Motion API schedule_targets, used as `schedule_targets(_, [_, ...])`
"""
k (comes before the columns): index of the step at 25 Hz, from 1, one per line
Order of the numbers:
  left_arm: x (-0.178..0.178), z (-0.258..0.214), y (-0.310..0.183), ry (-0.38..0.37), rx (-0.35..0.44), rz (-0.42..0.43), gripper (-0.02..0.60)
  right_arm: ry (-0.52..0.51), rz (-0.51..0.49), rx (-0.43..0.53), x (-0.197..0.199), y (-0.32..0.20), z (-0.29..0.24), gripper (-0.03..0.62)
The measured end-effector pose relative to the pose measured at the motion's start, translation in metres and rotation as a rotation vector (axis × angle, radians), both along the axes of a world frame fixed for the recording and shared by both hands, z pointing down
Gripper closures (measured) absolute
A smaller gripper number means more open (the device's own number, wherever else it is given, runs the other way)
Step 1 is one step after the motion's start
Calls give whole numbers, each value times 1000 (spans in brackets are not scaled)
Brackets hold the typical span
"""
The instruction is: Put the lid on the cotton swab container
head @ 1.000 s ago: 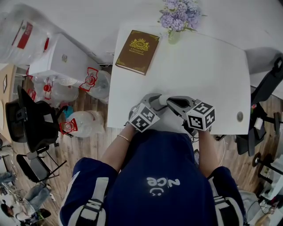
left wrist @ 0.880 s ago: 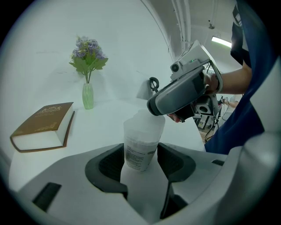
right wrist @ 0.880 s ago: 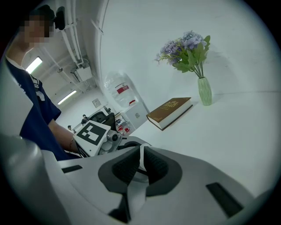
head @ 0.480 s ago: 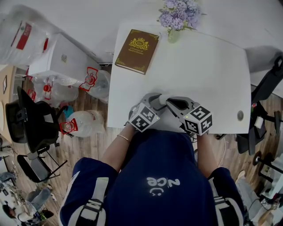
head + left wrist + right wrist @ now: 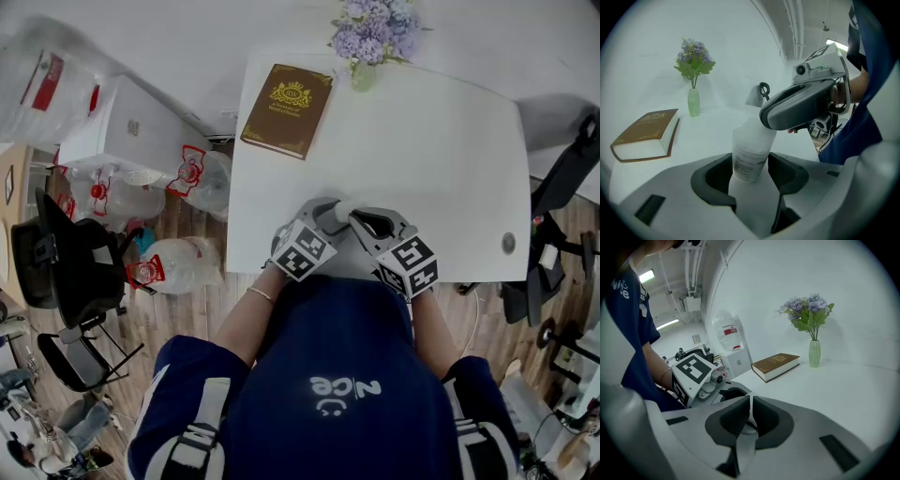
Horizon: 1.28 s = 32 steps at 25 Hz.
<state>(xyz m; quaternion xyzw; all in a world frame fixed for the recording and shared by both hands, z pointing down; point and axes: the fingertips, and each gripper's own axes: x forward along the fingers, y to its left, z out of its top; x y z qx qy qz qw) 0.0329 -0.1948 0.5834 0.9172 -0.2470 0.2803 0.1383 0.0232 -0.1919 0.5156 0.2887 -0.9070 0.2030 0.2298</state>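
The left tool [image 5: 751, 180] has its jaws fairly wide apart and closed on the container [image 5: 752, 145], one pad on each side of its labelled lower body. The container is a pale, see-through tub. It stands upright between the pads, and its upper half rises clear above them.

The right tool [image 5: 749, 420] comes in from the left tool's right. Its tip lies over the top of the container and hides the rim from the left gripper view. Its jaws are almost together and pinch a thin pale edge, which looks to be the lid [image 5: 750, 404]. The two pads are nearly touching around it. How the lid sits on the container's mouth can't be made out in any view.

In the head view the two tools meet tip to tip at the near edge of the table [image 5: 441, 159], just in front of the person's body, with the container's white top between the tips.

A brown book [image 5: 289, 97] lies flat ahead of the left tool and off to its left, well apart from it. A green vase of purple flowers [image 5: 370, 42] stands farther ahead, at the far edge of the table.
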Motion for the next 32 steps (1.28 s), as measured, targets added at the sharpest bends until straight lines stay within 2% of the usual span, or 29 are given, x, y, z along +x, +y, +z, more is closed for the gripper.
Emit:
schedule_targets(4, [1,-2,0,9,13,-7,324,-64,38,-35,1,0,-1,537])
schedule_targets(7, [-2,-4,2,38,-20,-26,324,-134,85,-68,5,1,-2,537])
schedule_targets(12, [-26,-20,3,101,-54,-90,273,-180,184,71,24,-10,-28,537])
schedule_targets(16, [-51,-36,4,147,-42,-163,270,-137,291,162,49,-20,-33,536])
schedule_targets(22, [-75,-74,-2,277,21,-317,272,-93,369,230,63,-13,-32,536])
schedule_targets(24, [-75,-79,-1,308,34,-328,273,-80,388,240,66,-11,-31,536])
schedule_targets(32, [-77,-89,2,350,71,-337,312,-52,432,256,73,-11,-31,536])
